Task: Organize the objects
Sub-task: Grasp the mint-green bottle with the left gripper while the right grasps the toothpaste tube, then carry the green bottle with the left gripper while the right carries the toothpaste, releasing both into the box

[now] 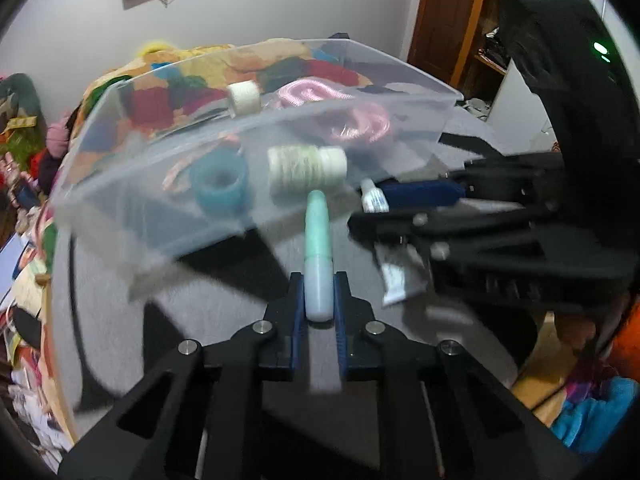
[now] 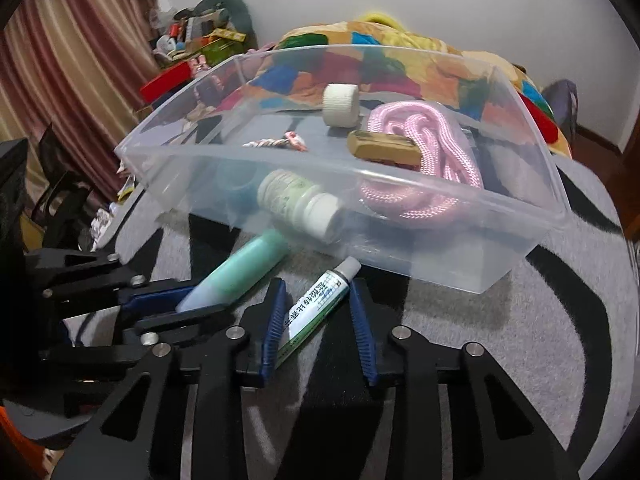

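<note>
Left tongs (image 1: 320,304) are pinched on the blue butt end of the mint-green tube (image 1: 317,240); its long axis runs straight ahead from the tongs, tip pointing at the near wall of the clear bin (image 2: 520,216) and almost touching it

Right tongs (image 2: 318,320) are spread, straddling the small ointment tube (image 2: 316,308) without gripping it. That tube lies on the grey and black patterned surface (image 2: 520,320), long axis tilted from near-left to far-right, cap end just beside the bin's near wall

Bin already holds a white bottle (image 2: 296,204), pink rope (image 2: 424,152), a white roll (image 2: 340,104), a teal roll (image 1: 218,186) and a wooden piece (image 2: 382,146)

My read: the key relation is height. The green tube sits below the rim line, aimed at the wall, so the left side needs lift before going forward. Left is nearer a drop; right has yet to close
</note>
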Tool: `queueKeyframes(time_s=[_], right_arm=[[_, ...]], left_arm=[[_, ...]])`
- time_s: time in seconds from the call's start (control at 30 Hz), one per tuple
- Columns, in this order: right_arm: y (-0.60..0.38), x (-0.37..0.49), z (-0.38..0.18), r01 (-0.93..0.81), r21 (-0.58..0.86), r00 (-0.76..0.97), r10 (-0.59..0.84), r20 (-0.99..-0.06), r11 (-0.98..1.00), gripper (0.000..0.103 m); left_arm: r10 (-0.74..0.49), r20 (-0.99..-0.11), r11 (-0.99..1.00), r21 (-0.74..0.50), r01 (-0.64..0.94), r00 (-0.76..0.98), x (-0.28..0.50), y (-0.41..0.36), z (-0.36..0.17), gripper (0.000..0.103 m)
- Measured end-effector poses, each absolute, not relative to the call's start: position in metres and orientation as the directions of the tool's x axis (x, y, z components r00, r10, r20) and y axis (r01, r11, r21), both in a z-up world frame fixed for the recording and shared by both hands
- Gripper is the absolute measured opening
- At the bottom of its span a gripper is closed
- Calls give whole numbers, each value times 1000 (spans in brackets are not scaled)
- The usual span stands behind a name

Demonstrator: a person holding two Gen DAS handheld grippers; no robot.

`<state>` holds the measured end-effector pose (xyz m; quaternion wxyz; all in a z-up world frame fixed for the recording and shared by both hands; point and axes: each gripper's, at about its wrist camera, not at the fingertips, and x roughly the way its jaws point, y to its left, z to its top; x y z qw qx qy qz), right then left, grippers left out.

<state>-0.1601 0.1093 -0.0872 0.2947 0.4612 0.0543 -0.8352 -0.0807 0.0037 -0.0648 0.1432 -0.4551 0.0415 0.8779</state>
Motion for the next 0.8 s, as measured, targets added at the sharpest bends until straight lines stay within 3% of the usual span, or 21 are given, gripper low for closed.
queueKeyframes(time_s=[0.17, 0.3, 0.73, 0.8], right_arm=[[100, -146, -87, 622, 166, -371, -474, -798, -765, 21], [95, -132, -87, 664, 98, -384, -450, -806, -741, 21], [107, -122, -89, 626, 117, -401, -446, -800, -771, 21], [109, -120, -89, 625, 112, -410, -447, -795, -773, 17]], left_arm=[[216, -816, -962, -82, -262, -536, -59, -6, -63, 13], [206, -819, -968, -92, -232, -535, -64, -9, -64, 17], [154, -808, -977, -39, -210, -568, -92, 9, -69, 22], [152, -805, -978, -40, -203, -574, -95, 10, -69, 22]])
